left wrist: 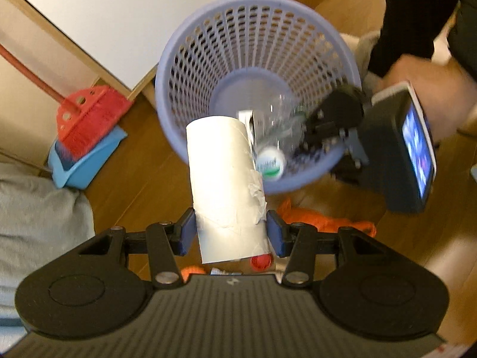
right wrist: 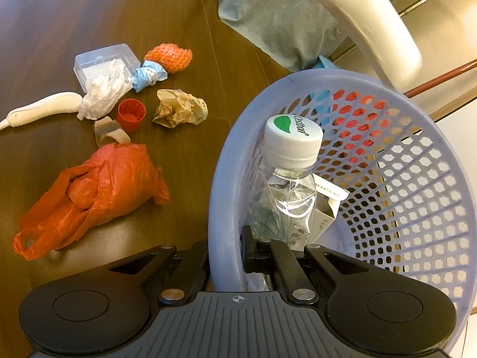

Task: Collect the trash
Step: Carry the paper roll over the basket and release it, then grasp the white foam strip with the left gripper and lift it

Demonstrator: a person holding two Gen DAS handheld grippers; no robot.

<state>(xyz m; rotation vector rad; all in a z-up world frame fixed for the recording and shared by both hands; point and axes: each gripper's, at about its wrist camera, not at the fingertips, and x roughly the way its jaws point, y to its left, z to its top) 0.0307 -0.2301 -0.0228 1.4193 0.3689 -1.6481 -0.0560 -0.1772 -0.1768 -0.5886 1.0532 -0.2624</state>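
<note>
My left gripper [left wrist: 231, 232] is shut on a white cardboard tube [left wrist: 225, 185], held over the near rim of the lilac mesh basket [left wrist: 196, 44]. Inside the basket lie a clear plastic bottle [right wrist: 286, 197] with a white cap and a small white carton [right wrist: 326, 208]. My right gripper [right wrist: 225, 253] is shut on the basket rim [right wrist: 223, 208], one finger inside and one outside; it also shows as the right gripper [left wrist: 316, 137] in the left wrist view. On the floor lie an orange plastic bag [right wrist: 95, 197], a red cap [right wrist: 131, 115], crumpled brown paper [right wrist: 179, 107], white crumpled plastic [right wrist: 103, 92] and an orange net [right wrist: 170, 56].
A red brush and blue dustpan [left wrist: 86, 137] lean by white cabinets [left wrist: 119, 15]. A clear plastic box [right wrist: 104, 59], a blue-white wad [right wrist: 149, 76], a cardboard ring [right wrist: 108, 129] and a white handle [right wrist: 44, 107] lie on the wooden floor. Grey cloth [right wrist: 268, 21] and a chair leg [right wrist: 366, 24] are behind the basket.
</note>
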